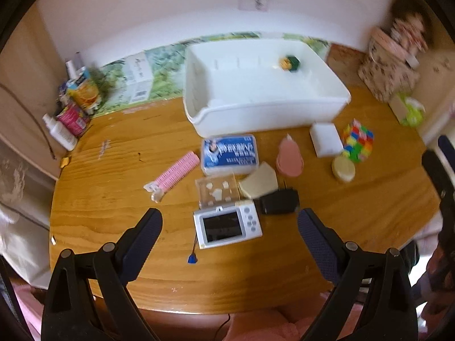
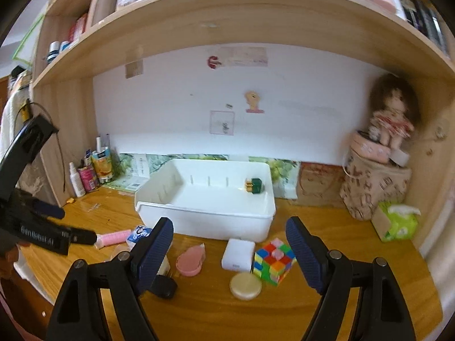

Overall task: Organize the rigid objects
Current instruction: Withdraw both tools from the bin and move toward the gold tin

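Wooden surface (image 1: 113, 227) under a shelf carries scattered items before a white bin (image 1: 264, 96), placed to receive them. From the left wrist, the left gripper (image 1: 230, 224) hangs released over the small white device (image 1: 227, 226), likely its pick. From the right wrist, the right gripper (image 2: 229, 238) spreads empty near the puzzle cube (image 2: 274, 261).

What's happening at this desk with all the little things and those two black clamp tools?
A person is tidying small hard items into the white bin on the wooden desk, using a hand-held gripper in each hand. Only a small green and yellow item lies in the bin so far. The left gripper hangs open over the small white device with a screen, and the right gripper is open above the white box and colourful puzzle cube. Neither holds anything.
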### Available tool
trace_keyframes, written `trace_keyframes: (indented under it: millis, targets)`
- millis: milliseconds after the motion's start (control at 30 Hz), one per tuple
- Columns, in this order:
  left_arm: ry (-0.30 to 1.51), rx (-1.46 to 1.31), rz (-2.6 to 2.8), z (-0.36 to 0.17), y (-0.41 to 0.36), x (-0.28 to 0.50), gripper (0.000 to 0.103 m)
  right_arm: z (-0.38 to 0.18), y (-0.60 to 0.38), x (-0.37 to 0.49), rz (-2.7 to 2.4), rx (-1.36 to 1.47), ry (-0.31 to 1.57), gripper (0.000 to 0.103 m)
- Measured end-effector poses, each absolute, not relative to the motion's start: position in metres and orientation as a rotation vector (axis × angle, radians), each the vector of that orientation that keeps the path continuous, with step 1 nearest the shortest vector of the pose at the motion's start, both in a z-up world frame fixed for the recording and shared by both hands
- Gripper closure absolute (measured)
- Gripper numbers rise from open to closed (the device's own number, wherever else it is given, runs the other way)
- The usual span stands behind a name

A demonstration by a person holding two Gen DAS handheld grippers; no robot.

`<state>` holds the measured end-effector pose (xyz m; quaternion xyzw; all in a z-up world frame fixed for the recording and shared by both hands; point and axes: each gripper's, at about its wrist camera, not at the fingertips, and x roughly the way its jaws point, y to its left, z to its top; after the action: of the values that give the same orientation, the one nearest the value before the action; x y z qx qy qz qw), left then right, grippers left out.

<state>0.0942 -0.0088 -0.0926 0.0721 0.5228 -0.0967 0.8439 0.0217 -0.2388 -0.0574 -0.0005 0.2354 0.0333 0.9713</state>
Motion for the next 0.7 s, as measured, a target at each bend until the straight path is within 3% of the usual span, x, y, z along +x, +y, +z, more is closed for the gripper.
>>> trace_keyframes:
  millis: [567,700]
  targets:
    - [1.164,0.29,-0.365,-0.118,-0.056,0.077,0.007,-0.076,-0.277,-0.005,-0.119,0.082,0.593,0.021]
    - [1.179,0.302,-0.356,-0.122,-0.08,0.079,0.007,-0.078,-0.298,0.006,-0.093,0.076,0.616,0.027]
